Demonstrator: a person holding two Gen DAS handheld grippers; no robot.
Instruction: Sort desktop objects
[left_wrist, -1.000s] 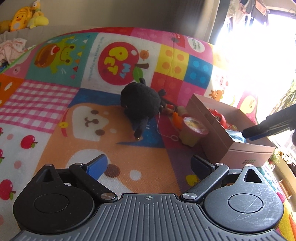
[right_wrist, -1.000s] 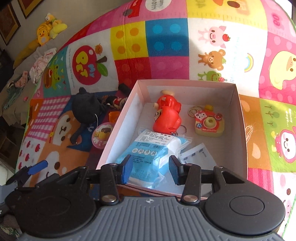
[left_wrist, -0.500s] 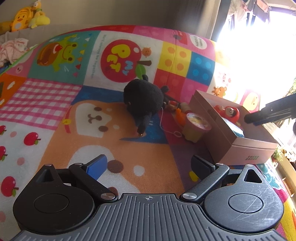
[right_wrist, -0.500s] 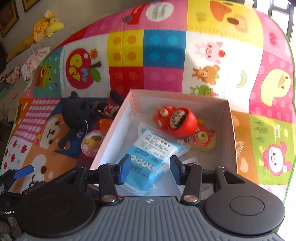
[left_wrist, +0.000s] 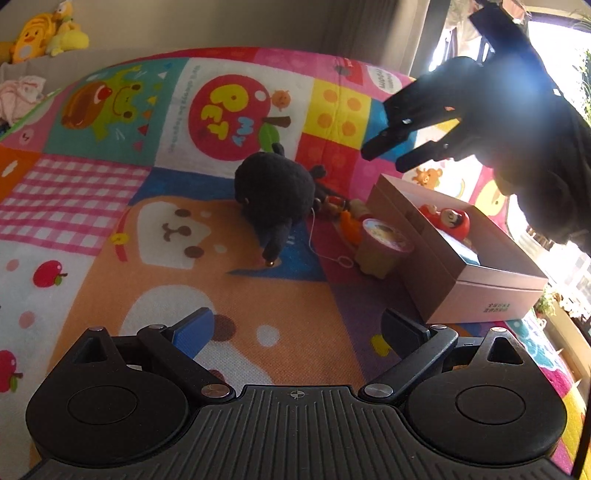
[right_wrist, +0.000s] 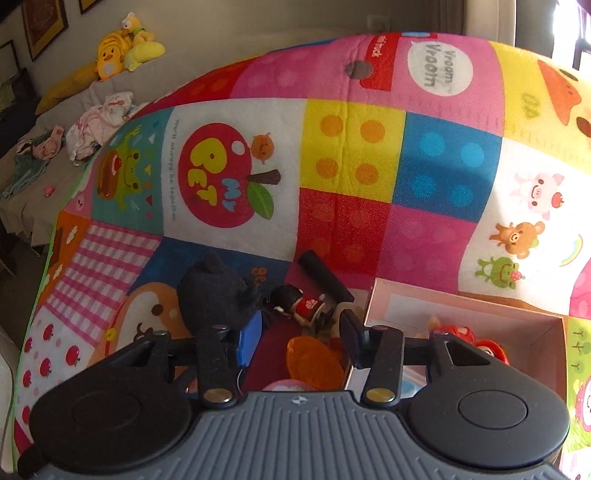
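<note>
A pink box (left_wrist: 461, 273) sits on the colourful play mat and holds a red daruma doll (left_wrist: 448, 220); it also shows in the right wrist view (right_wrist: 476, 306). Left of it lie a black plush toy (left_wrist: 275, 192), a pink-lidded cup (left_wrist: 382, 247), an orange piece (right_wrist: 314, 356), a small doll in red (right_wrist: 295, 304) and a black cylinder (right_wrist: 325, 275). My left gripper (left_wrist: 297, 326) is open and empty, low over the mat. My right gripper (right_wrist: 301, 338) is open and empty, above the small toys beside the box; it shows raised in the left wrist view (left_wrist: 395, 151).
The play mat (left_wrist: 110, 184) covers the surface. A sofa at the back left holds yellow plush toys (right_wrist: 122, 59) and crumpled clothes (right_wrist: 99, 122). A bright window is on the right.
My right gripper has lifted out of the box and swung left over the small toys beside the box. The left gripper has barely shifted.
</note>
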